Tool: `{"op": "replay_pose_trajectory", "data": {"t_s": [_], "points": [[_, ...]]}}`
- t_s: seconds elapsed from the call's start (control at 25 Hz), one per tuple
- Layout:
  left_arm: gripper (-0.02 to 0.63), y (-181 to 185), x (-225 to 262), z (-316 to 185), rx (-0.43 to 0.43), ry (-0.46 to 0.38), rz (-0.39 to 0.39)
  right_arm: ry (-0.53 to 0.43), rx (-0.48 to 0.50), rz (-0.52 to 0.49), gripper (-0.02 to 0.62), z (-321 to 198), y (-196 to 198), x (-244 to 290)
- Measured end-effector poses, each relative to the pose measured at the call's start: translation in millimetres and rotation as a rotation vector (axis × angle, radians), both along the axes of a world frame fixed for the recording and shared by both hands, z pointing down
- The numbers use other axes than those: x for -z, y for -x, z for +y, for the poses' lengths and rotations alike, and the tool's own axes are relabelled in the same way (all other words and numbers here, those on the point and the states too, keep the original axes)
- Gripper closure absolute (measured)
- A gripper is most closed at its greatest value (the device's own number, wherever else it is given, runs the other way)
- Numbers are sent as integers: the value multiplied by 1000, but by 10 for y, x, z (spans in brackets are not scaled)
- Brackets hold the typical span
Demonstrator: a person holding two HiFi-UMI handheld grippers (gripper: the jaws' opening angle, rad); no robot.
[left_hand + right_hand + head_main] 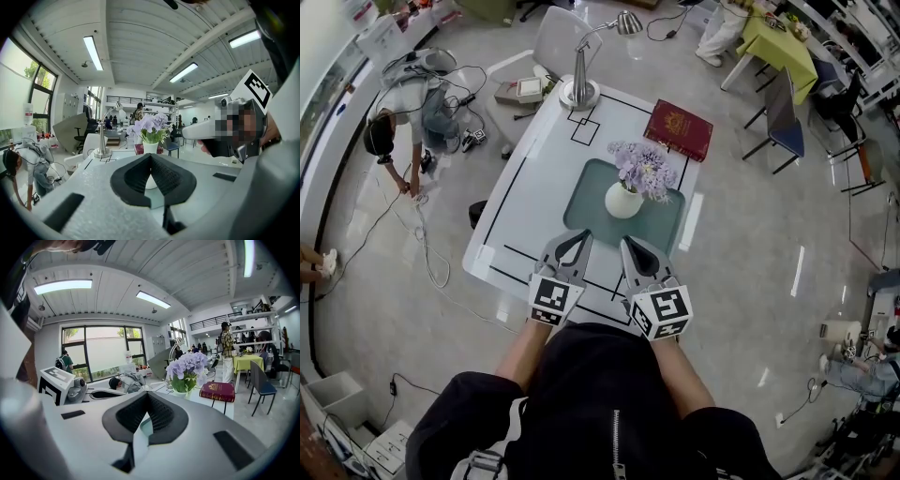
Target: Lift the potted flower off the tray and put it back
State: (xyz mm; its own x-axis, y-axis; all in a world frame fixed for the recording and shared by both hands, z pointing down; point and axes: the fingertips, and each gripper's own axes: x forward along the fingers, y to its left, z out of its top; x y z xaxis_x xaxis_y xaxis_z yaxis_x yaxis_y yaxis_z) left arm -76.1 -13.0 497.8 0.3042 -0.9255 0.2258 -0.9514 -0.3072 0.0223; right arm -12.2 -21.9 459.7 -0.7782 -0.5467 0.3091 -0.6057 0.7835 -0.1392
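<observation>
The potted flower (623, 200), purple blooms in a round white pot, stands upright on the teal tray (661, 228) in the middle of the white table. Both grippers hover over the table's near edge, side by side and short of the tray. My left gripper (578, 235) is shut with nothing in it, and so is my right gripper (630, 243). In the left gripper view the closed jaw tips (150, 156) point straight at the pot (150, 147). In the right gripper view the closed tips (149, 394) sit left of the flower (186, 367).
A red book (678, 129) lies at the table's far right corner, and a desk lamp (579, 89) stands at the far edge. A person crouches on the floor at left (403, 122) among cables. A chair (783, 117) and a yellow-green table (778, 42) stand beyond.
</observation>
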Motion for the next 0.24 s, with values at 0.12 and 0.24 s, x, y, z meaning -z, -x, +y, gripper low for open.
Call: {"op": "replay_pose_trajectory", "data": {"t_s": [0.12, 0.24], "points": [[601, -10, -12, 16, -1, 2, 1, 0, 7, 0, 589, 17, 27, 2], [601, -8, -18, 24, -1, 4, 1, -4, 15, -2, 589, 26, 64, 19]]}}
